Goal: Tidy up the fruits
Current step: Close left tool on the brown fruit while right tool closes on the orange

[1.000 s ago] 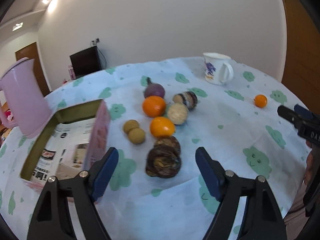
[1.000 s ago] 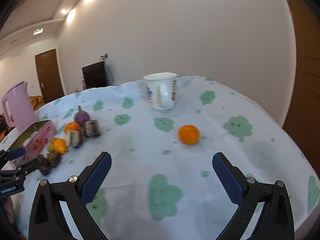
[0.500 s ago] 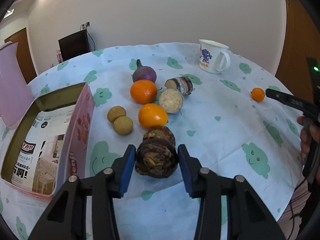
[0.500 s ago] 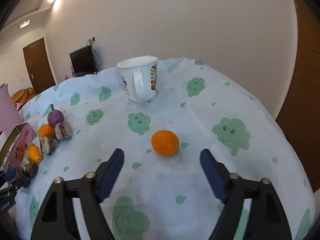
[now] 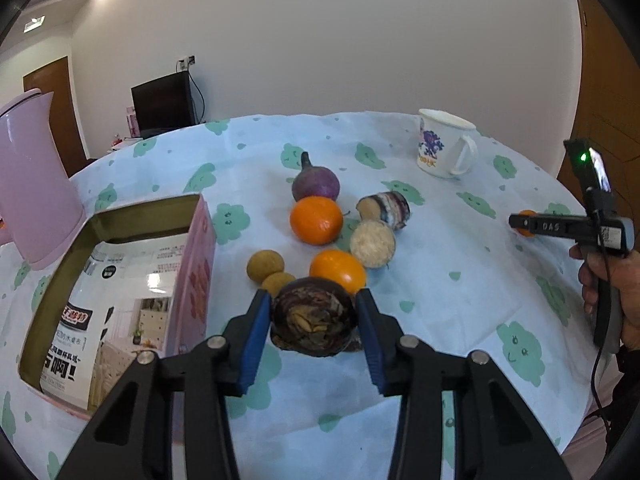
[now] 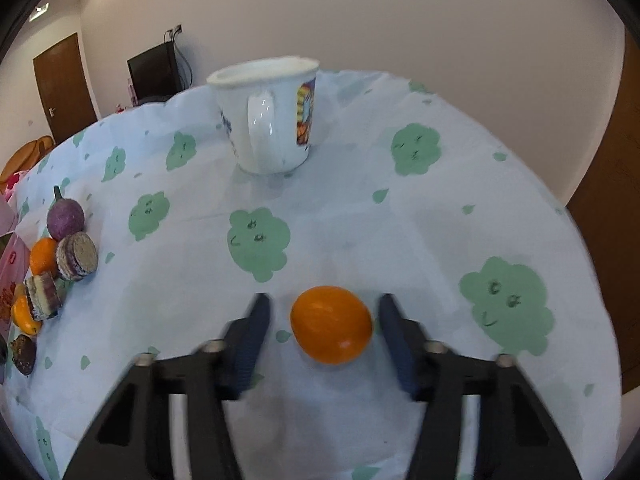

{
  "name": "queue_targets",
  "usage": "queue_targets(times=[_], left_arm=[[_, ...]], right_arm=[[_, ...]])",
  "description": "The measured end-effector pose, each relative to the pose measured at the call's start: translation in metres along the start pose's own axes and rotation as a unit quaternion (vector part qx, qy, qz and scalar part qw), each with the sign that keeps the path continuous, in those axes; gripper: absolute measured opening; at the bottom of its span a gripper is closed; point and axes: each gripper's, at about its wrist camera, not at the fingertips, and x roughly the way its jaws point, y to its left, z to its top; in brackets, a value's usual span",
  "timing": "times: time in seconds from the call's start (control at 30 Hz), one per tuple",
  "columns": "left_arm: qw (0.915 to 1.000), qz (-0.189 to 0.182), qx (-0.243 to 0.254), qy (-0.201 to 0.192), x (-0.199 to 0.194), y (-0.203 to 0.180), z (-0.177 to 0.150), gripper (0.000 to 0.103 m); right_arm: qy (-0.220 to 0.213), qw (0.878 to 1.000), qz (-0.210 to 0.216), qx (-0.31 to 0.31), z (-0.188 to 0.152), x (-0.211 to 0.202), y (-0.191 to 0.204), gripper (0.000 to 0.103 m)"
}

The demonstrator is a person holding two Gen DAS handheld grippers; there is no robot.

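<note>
The left gripper (image 5: 314, 326) clamped the dark brown fruit (image 5: 313, 322) across its widest part beside the open pink box (image 5: 192, 280); it looked firm and rough-skinned. The right gripper (image 6: 324, 328) had just been closing around the lone orange (image 6: 331, 324), pads apparently not yet touching. Smooth and round, it could roll. The mug (image 6: 270, 116) stood clear behind.

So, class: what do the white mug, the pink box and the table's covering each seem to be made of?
White mug: likely glazed ceramic or enamel; glossy highlights on the handle.
Pink box: looks like printed tin; dull gold inner walls.
Table covering: thin cloth or plastic sheet, printed; creases show.
</note>
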Motion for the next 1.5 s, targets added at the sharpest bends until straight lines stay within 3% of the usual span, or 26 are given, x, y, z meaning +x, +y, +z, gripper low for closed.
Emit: queue_targets(times=[0.17, 0.33, 0.8, 1.5], left_arm=[[0.9999, 0.004, -0.001, -0.010, 0.000, 0.001, 0.005, 0.045], [0.9997, 0.010, 0.001, -0.022, -0.001, -0.001, 0.007, 0.045], [0.9981, 0.030, 0.002, -0.054, -0.015, 0.000, 0.008, 0.045], [0.9936, 0.048, -0.002, -0.102, -0.041, 0.005, 0.005, 0.045]], right_arm=[[0.001, 1.000, 0.015, 0.001, -0.001, 0.003, 0.001, 0.040], [-0.031, 0.999, 0.027, -0.004, -0.003, -0.012, 0.007, 0.040], [-0.107, 0.991, 0.058, -0.044, -0.016, -0.058, 0.058, 0.040], [-0.159, 0.977, 0.109, -0.093, -0.045, -0.101, 0.123, 0.040]])
